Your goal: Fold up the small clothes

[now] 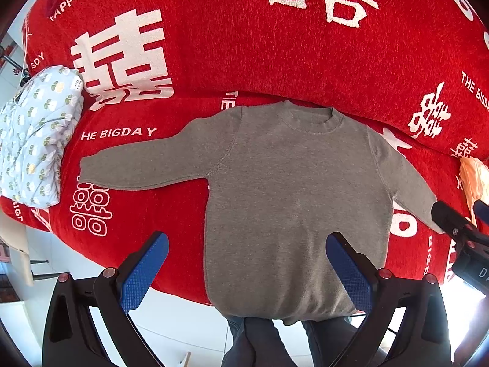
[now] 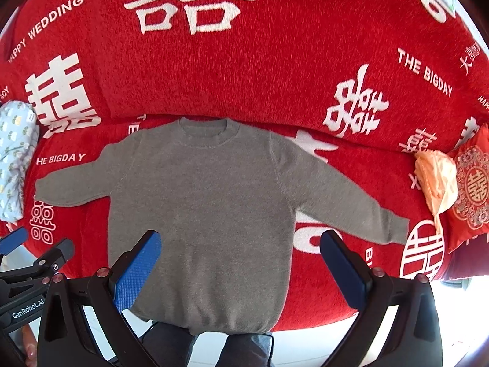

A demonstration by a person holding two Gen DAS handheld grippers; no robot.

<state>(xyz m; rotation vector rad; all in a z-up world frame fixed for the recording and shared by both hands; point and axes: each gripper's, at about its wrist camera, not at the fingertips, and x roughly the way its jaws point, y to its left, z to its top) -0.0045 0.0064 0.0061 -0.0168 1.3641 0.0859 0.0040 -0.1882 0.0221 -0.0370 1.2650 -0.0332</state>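
A small grey knit sweater (image 1: 293, 202) lies flat, front up, on a red sofa cover, both sleeves spread out to the sides and its hem hanging over the front edge. It also shows in the right wrist view (image 2: 201, 214). My left gripper (image 1: 247, 267) is open and empty, above the sweater's lower left part. My right gripper (image 2: 240, 264) is open and empty, above the sweater's lower right part. The right gripper (image 1: 458, 226) also shows at the right edge of the left wrist view, near the right cuff. The left gripper (image 2: 36, 253) also shows at the left edge of the right wrist view.
A folded pale floral garment (image 1: 33, 134) lies at the left end of the sofa. A folded peach cloth (image 2: 437, 180) and a red patterned cushion (image 2: 472, 186) lie at the right end. The red backrest (image 2: 244, 61) rises behind the sweater. White floor and the person's legs (image 1: 262, 342) are below.
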